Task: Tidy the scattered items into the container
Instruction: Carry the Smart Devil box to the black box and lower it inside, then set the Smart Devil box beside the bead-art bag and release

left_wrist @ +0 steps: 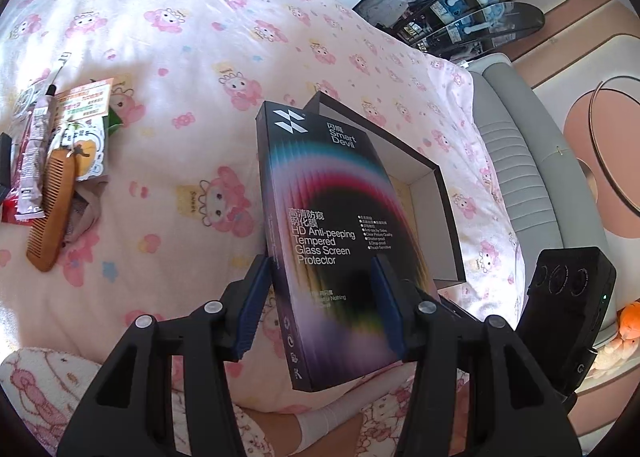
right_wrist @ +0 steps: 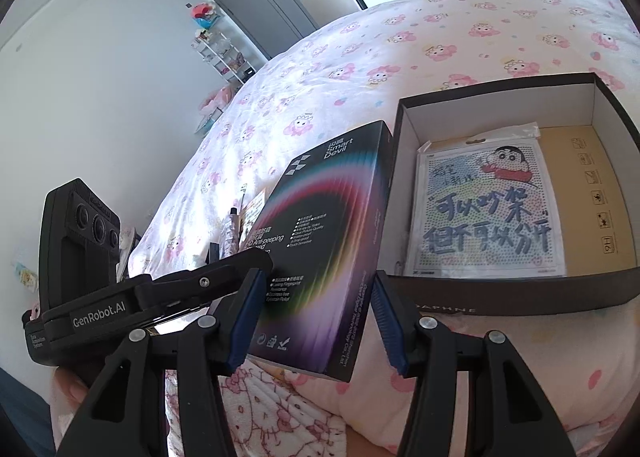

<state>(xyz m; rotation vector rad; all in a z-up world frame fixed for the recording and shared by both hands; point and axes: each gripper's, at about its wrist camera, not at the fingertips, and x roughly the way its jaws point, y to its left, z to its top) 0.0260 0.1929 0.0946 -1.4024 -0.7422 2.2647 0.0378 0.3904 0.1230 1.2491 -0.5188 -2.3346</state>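
Note:
A dark screen protector box (left_wrist: pixel 320 217) with a rainbow swirl hangs tilted above the pink bedsheet. My left gripper (left_wrist: pixel 320 309) is shut on its lower part, blue pads against both sides. My right gripper (right_wrist: pixel 316 321) is shut on the same screen protector box (right_wrist: pixel 320 225) from the other side. Just to the right lies the open black container (right_wrist: pixel 500 293), holding a cartoon bead-art pack (right_wrist: pixel 480 209). In the left wrist view the container (left_wrist: pixel 440 177) shows behind the box. A wooden comb (left_wrist: pixel 52 209), a pink sachet (left_wrist: pixel 34 161) and a snack packet (left_wrist: pixel 80 129) lie scattered at the left.
The bedsheet (left_wrist: pixel 180 37) stretches far back. A grey padded bed edge (left_wrist: pixel 520 185) runs along the right, with floor beyond it. The other gripper's camera housing (left_wrist: pixel 568 317) stands close at the right. A person's pink-pyjama legs (right_wrist: pixel 272 409) are below the grippers.

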